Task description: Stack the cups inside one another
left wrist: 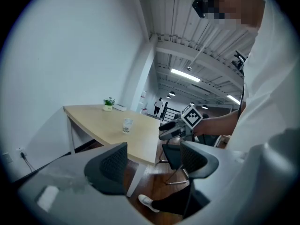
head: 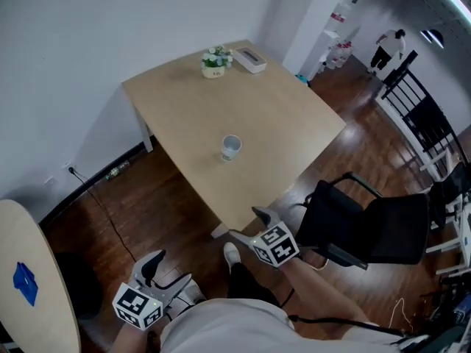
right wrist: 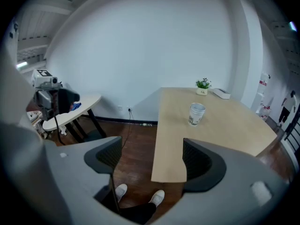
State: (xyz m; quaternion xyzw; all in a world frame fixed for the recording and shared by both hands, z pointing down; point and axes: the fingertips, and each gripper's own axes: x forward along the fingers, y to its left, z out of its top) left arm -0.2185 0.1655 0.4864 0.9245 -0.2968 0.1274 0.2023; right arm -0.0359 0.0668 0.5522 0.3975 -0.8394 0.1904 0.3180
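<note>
A white cup (head: pixel 230 148) stands upright and alone in the middle of the light wooden table (head: pixel 280 116); whether more cups sit inside it I cannot tell. The same cup (left wrist: pixel 127 125) shows in the left gripper view, and the cup (right wrist: pixel 197 114) shows in the right gripper view. Both grippers hang off the table, near the person's body. My left gripper (head: pixel 156 262) is open and empty above the floor. My right gripper (head: pixel 255 220) is open and empty by the table's near corner. In their own views, the left gripper (left wrist: pixel 154 163) and right gripper (right wrist: pixel 152 161) hold nothing.
A small potted plant (head: pixel 215 61) and a white box (head: pixel 249 59) sit at the table's far edge. A black chair (head: pixel 368 223) stands right of the near corner. A round table (head: pixel 44 271) with a blue object (head: pixel 26 282) is at the left. A person (head: pixel 388 48) stands far off.
</note>
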